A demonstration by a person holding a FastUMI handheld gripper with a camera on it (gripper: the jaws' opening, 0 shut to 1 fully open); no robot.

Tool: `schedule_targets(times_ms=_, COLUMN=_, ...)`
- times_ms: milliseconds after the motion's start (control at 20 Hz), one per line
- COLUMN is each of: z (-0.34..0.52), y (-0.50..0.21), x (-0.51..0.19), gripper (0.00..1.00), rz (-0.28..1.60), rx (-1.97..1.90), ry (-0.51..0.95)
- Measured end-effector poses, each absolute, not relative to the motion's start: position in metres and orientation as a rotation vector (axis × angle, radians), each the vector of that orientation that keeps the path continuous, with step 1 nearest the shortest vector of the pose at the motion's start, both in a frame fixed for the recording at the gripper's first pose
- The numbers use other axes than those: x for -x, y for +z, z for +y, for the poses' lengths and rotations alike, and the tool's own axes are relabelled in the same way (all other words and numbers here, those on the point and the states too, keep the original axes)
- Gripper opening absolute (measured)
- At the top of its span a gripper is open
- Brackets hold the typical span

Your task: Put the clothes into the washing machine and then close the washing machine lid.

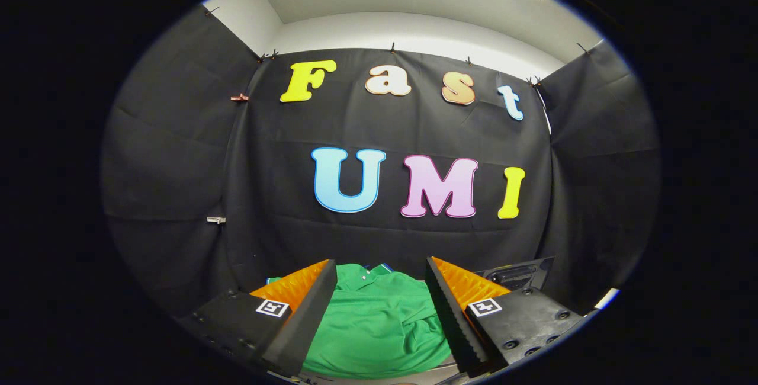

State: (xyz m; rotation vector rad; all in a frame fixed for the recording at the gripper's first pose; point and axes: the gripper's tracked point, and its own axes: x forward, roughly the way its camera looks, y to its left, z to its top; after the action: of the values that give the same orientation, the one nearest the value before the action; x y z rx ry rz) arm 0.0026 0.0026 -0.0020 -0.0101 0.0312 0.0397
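Green shirt (379, 320) lies crumpled just ahead of the gripper (381, 308); fingers (308, 308) spread wide, gripping nothing; a dark panel (518, 275) sits far right.

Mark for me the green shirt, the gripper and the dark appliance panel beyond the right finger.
green shirt (379, 320): gripper view, on the rumpled cloth between the fingers.
gripper (379, 290): gripper view, on the open gap midway between its fingertips.
dark appliance panel (521, 275): gripper view, on its face beyond the right finger.

Parted tongs (381, 290) above green shirt (379, 326)
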Motion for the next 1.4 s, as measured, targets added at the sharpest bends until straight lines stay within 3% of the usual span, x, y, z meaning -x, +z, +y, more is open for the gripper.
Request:
schedule_targets(times_ms=700, z=0.005, y=-0.003, x=-0.004, gripper=0.94, rz=0.081, rx=-0.017, ry=0.059)
schedule_targets(times_ms=950, z=0.015, y=-0.081, x=-0.027, gripper=0.94, rz=0.392, rx=-0.061, ry=0.093)
schedule_targets(times_ms=1400, z=0.042, y=-0.128, x=-0.104, gripper=0.94, rz=0.652, rx=-0.096, ry=0.154)
